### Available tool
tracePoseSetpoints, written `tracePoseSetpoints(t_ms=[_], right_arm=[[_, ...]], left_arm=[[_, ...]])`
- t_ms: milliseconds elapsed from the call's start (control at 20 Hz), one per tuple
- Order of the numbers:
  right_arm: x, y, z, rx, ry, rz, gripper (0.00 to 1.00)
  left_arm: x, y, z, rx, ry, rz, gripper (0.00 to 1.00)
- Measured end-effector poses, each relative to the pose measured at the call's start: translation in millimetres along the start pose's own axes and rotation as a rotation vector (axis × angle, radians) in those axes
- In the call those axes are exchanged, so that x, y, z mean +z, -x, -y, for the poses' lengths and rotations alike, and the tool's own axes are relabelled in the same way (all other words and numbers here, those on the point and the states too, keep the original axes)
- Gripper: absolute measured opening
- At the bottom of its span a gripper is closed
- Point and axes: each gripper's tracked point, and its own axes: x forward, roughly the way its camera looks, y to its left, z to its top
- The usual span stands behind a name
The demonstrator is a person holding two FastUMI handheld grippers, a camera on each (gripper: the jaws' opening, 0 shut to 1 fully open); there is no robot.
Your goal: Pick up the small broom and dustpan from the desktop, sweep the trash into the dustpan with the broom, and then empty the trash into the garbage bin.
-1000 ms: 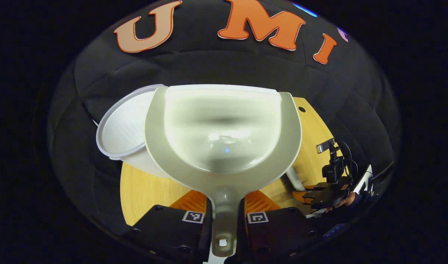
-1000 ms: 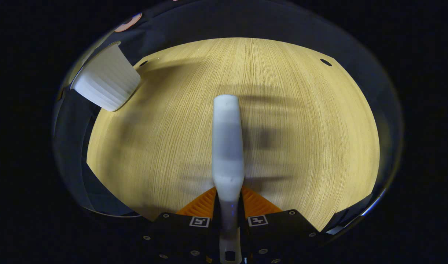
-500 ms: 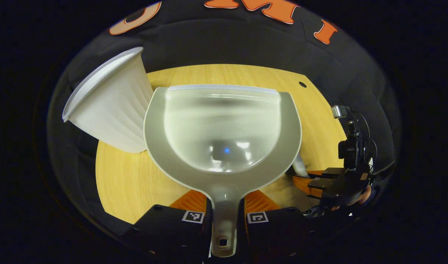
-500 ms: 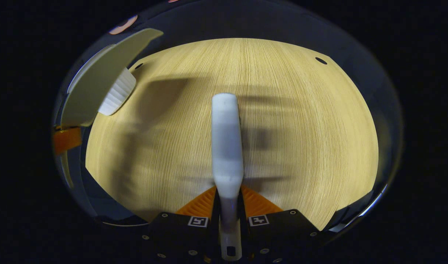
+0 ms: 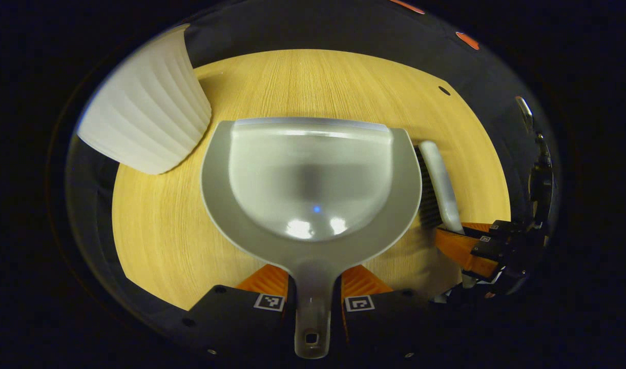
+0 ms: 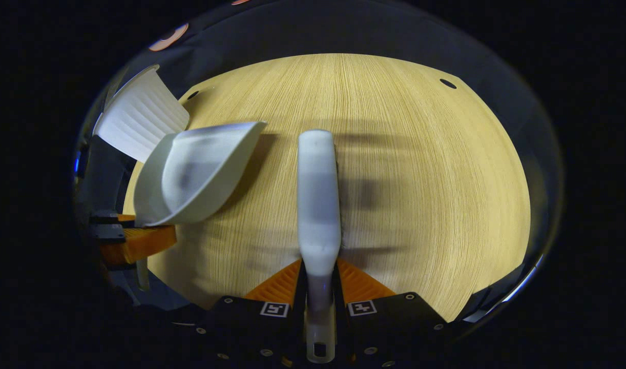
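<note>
Left hand-held gripper (image 5: 313, 300): both fingers clamped on the handle of the dustpan (image 5: 313, 179), whose scoop is held over the table (image 5: 154, 225) and faces the camera; garbage bin (image 5: 144, 123), white and ribbed, at the table's far-left corner, beside the pan. Right hand-held gripper (image 6: 320, 294): closed on the handle of the small broom (image 6: 318, 205), which points forward above the table, just to the right of the dustpan.
</note>
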Motion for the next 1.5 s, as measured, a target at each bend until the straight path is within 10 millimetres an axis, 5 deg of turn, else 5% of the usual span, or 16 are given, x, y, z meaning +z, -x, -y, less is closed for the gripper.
tracePoseSetpoints(t_ms=[50, 100, 150, 400, 450, 500, 550, 650, 700, 750, 800, 950, 1250, 1500], right_arm=[[1, 2, -1, 0.001, -0.001, 0.003, 0.38], [0, 3, -2, 0.005, 0.0, -0.001, 0.22], [0, 2, -1, 0.004, 0.0, -0.002, 0.35], [2, 4, 1, 0.004, -0.003, 0.014, 0.41], [2, 4, 2, 0.003, -0.003, 0.014, 0.54], [2, 4, 3, 0.0, -0.004, 0.016, 0.39], [2, 4, 3, 0.001, -0.005, 0.019, 0.52], [3, 5, 3, 0.005, -0.009, 0.023, 0.58], [4, 5, 3, 0.005, -0.009, 0.027, 0.51], [4, 5, 3, 0.007, -0.009, 0.028, 0.6], [3, 5, 4, 0.007, -0.009, 0.029, 0.53], [4, 7, 4, 0.012, -0.014, 0.038, 0.63], [7, 14, 6, 0.016, -0.02, 0.066, 0.63], [19, 42, 13, -0.005, -0.021, 0.143, 0.63]], left_arm=[[-3, -6, 0, 0.005, 0.003, -0.01, 0.28], [-6, -10, 0, 0.009, 0.002, -0.021, 0.28], [-8, -14, 1, 0.009, 0.006, -0.027, 0.29], [-13, -27, 5, 0.002, 0.01, -0.042, 0.3], [-13, -25, 5, -0.001, 0.006, -0.042, 0.31], [-11, -25, 7, -0.005, 0.007, -0.037, 0.31], [-10, -25, 8, -0.01, 0.009, -0.035, 0.36], [-11, -24, 11, -0.022, 0.008, -0.03, 0.36], [-9, -24, 11, -0.024, 0.0, -0.02, 0.37], [-9, -23, 10, -0.021, -0.007, -0.019, 0.38], [-9, -19, 14, -0.033, -0.017, -0.017, 0.42], [-8, -12, 16, -0.039, -0.041, -0.002, 0.65], [-9, 11, 19, -0.092, 0.021, 0.027, 0.68], [3, 30, 14, -0.086, 0.01, 0.159, 0.68]])
